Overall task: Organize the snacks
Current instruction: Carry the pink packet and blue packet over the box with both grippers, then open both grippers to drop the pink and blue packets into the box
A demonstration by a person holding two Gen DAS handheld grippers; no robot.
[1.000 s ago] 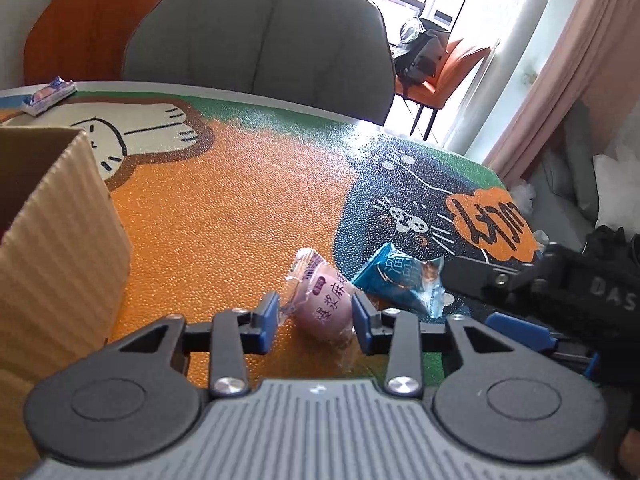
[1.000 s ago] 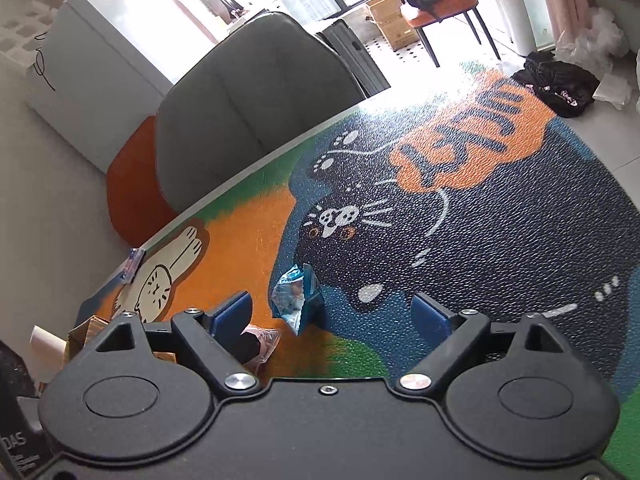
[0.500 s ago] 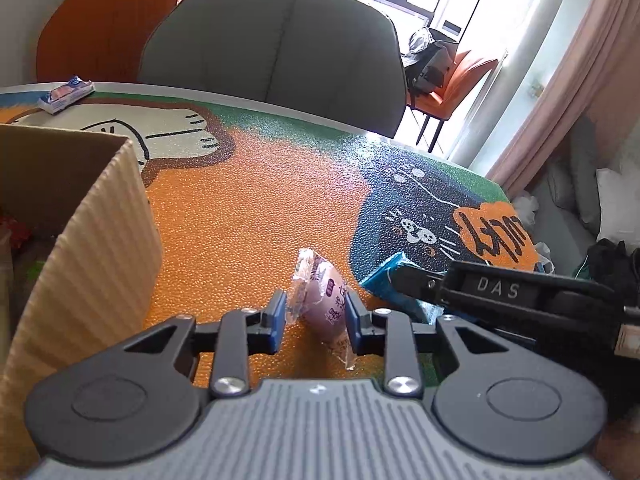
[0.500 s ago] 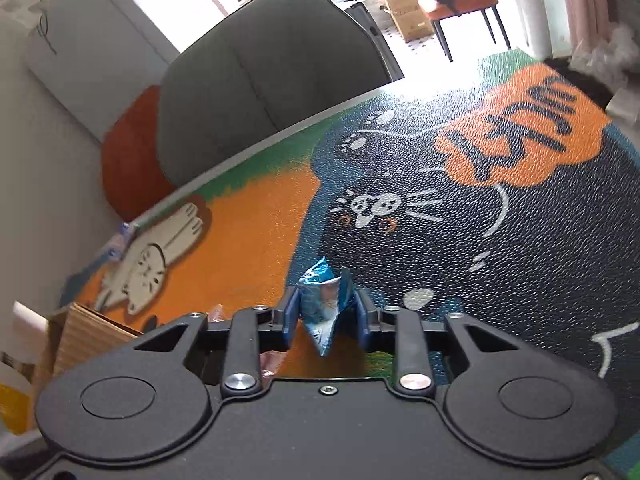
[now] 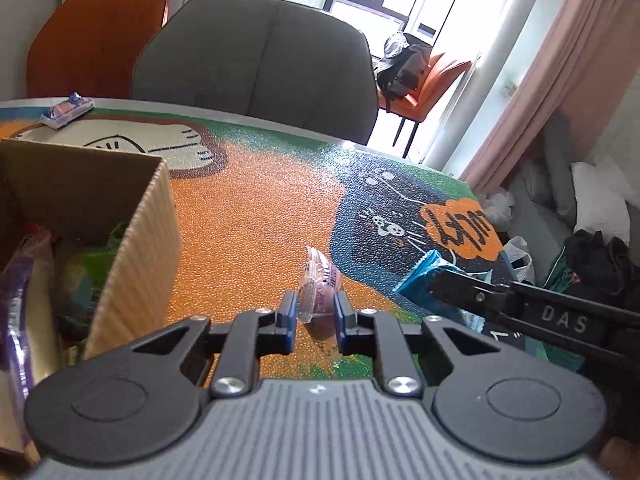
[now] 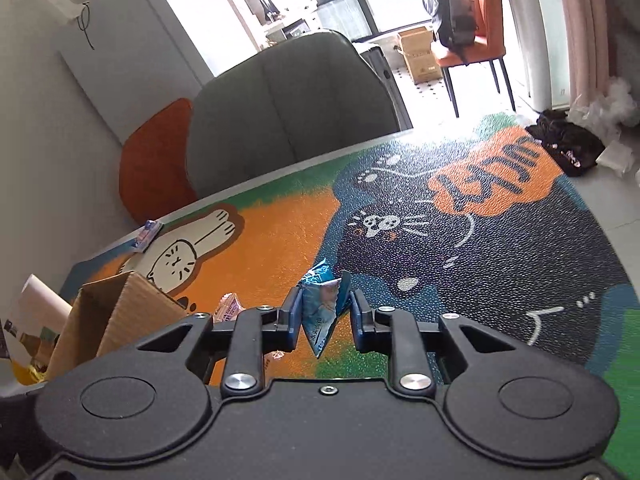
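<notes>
On the left I had the cardboard box (image 5: 132,240) standing open-topped on the table (image 5: 248,216), already holding several packets. Just right of it, my left hand-held gripper (image 5: 316,312) had been closing and now pinched the pink snack packet (image 5: 320,284) between its pads, the packet standing on edge and clear of the table. Further right, the right hand-held gripper (image 6: 326,312) was clamped on the blue snack packet (image 6: 322,308), which hung crumpled from the pads with its lower corner dangling.

My worry was the grip itself. Both wrappers looked slick and soft, and each seemed caught by little more than its film; a quick swing toward the box might let one slide out and drop onto the table. The two tools also sat close together, so carrying both across at once risked a knock between them, or a bump against the near wall of the box.

The left wrist view gave me the inside of the box and the right tool's arm (image 5: 532,312) reaching in from the side. The right wrist view showed only the box's outer corner (image 6: 120,304), but it revealed how the blue packet was folded between the pads, and a small wrapped snack (image 6: 149,234) lying far off at the table's back edge.
</notes>
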